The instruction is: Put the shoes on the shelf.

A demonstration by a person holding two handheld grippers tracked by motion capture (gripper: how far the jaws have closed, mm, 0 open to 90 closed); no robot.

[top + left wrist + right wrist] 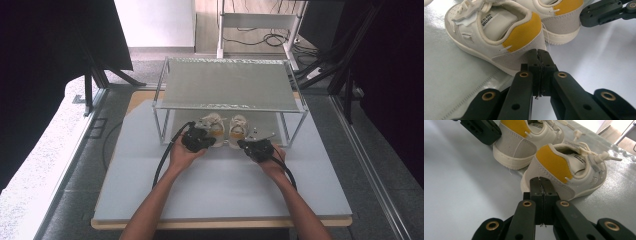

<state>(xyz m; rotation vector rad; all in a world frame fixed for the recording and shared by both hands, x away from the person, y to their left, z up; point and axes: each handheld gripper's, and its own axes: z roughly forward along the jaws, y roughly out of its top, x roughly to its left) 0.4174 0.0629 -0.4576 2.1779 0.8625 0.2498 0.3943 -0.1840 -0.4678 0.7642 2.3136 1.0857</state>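
Two small white and grey shoes with yellow heel patches stand side by side under a metal shelf, heels toward me: the left shoe (214,125) (496,32) (524,137) and the right shoe (238,126) (566,170) (560,17). My left gripper (211,142) (538,52) is shut with nothing between its jaws, its tips right at the left shoe's grey heel. My right gripper (243,144) (540,179) is also shut and empty, with its tips at the right shoe's heel. Whether either tip touches its shoe I cannot tell.
The shoes sit on a pale grey mat (225,185) on the table. A wire shelf rack (227,87) stands over them, its thin legs (161,125) at either side. Black cables (165,155) trail from both grippers. Black frame struts stand at the far left and right.
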